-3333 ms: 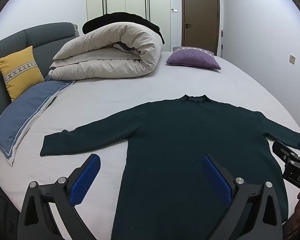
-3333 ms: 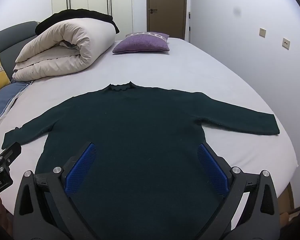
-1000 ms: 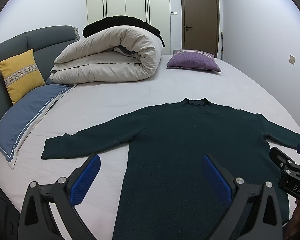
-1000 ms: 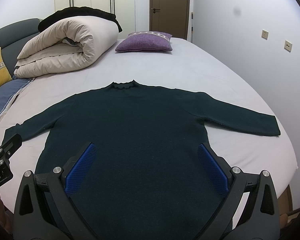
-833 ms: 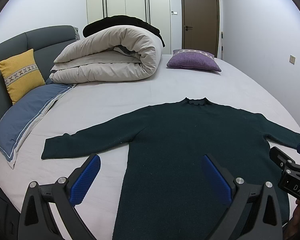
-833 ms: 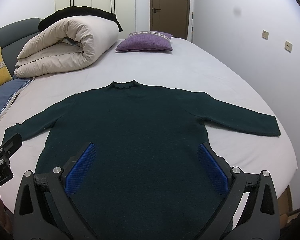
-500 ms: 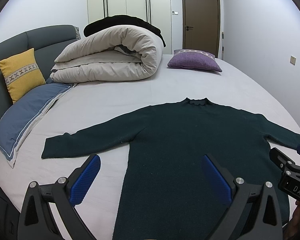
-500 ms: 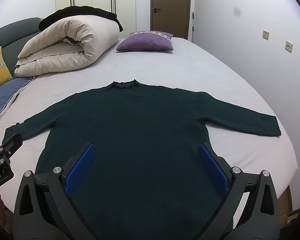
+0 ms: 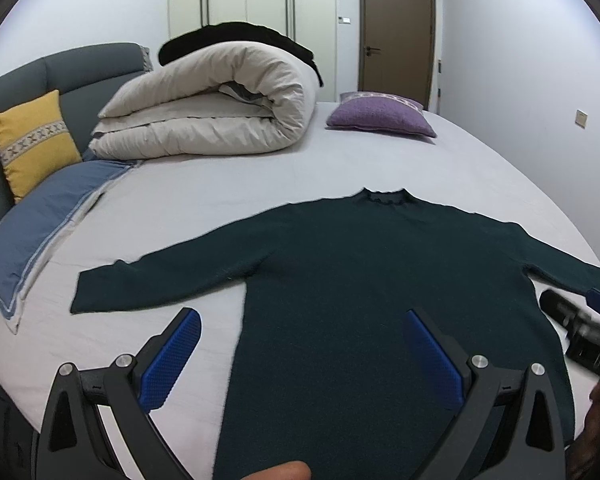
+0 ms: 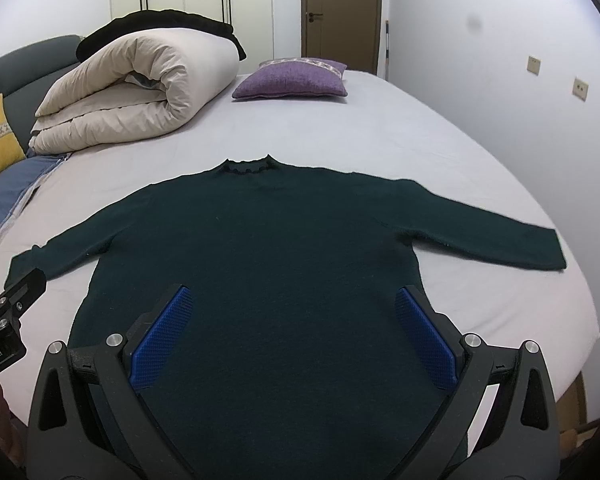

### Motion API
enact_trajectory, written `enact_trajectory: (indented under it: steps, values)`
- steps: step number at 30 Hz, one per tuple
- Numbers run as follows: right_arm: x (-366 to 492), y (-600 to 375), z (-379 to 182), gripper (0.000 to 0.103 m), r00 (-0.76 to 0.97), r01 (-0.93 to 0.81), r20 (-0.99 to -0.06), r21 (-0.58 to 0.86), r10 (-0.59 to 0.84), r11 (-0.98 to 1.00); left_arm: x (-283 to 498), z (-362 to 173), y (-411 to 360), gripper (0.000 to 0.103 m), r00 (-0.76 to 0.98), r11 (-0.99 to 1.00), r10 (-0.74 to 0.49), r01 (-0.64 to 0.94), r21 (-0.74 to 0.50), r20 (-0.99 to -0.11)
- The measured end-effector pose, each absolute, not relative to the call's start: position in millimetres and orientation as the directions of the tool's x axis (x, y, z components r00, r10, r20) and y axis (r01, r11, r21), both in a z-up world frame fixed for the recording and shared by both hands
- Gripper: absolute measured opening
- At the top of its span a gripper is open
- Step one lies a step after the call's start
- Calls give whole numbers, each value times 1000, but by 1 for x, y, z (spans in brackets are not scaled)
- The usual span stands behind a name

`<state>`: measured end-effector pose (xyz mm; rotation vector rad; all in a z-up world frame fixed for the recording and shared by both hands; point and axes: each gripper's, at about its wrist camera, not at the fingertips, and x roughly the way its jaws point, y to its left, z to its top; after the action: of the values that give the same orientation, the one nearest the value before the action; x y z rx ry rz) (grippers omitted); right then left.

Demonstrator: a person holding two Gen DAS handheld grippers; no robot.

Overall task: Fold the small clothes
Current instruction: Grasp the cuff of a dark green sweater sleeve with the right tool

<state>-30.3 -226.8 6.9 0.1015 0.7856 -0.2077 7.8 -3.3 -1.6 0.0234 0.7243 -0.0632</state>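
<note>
A dark green long-sleeved sweater (image 9: 364, 280) lies flat and face up on the bed, both sleeves spread out, collar pointing away; it also shows in the right wrist view (image 10: 284, 248). My left gripper (image 9: 300, 356) is open and empty, held above the sweater's lower left side. My right gripper (image 10: 294, 336) is open and empty above the sweater's lower middle. Each gripper shows at the edge of the other's view: the right gripper at the right edge (image 9: 580, 332), the left gripper at the left edge (image 10: 4, 312).
The bed (image 9: 260, 184) has a light grey sheet. A rolled beige duvet (image 9: 212, 108) with a black garment on top lies at the back left. A purple cushion (image 9: 380, 120) sits at the back. A yellow cushion (image 9: 32, 140) and a blue pillow (image 9: 44, 220) lie at the left.
Both grippers have stayed open and nearly still above the sweater's hem. The left view has shifted only slightly; the sweater has not moved.
</note>
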Motion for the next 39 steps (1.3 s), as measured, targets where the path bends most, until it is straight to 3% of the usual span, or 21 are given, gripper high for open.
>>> enact_trajectory:
  steps: [7, 10, 12, 14, 21, 24, 26, 28, 31, 39]
  values:
    - [-44, -361, -15, 102, 720, 341, -693, 299, -44, 891, 30, -22, -17, 103, 688, 991, -127, 113, -67, -715]
    - [-71, -469, -39, 93, 726, 495, -685, 454, -65, 741, 42, -30, -29, 103, 673, 983, -180, 152, -104, -717]
    - [-90, -530, -57, 93, 718, 572, -692, 523, -77, 632, 49, -34, -42, 103, 671, 968, -247, 207, -142, -699]
    - [-111, -593, -77, 92, 719, 628, -687, 579, -104, 519, 61, -43, -58, 103, 609, 957, -276, 248, -152, -744]
    - [-139, -711, -123, 76, 765, 639, -630, 715, -136, 284, 94, -67, -96, 103, 558, 939, -334, 266, -217, -760]
    - [-124, -730, -126, 72, 772, 630, -618, 714, -148, 304, 107, -79, -107, 103, 519, 923, -380, 271, -275, -766]
    - [-114, -743, -132, 62, 774, 626, -616, 712, -145, 320, 114, -83, -110, 103, 501, 910, -413, 269, -316, -760]
    - [-103, -756, -136, 35, 776, 622, -617, 716, -128, 317, 118, -88, -109, 103, 491, 902, -431, 256, -347, -757]
    - [-93, -776, -142, 10, 745, 658, -654, 686, -134, 310, 125, -92, -102, 102, 485, 893, -450, 236, -384, -750]
    - [-12, -706, -74, 7, 713, 616, -689, 525, -132, 588, 145, -93, -70, 93, 491, 857, -505, 185, -481, -710]
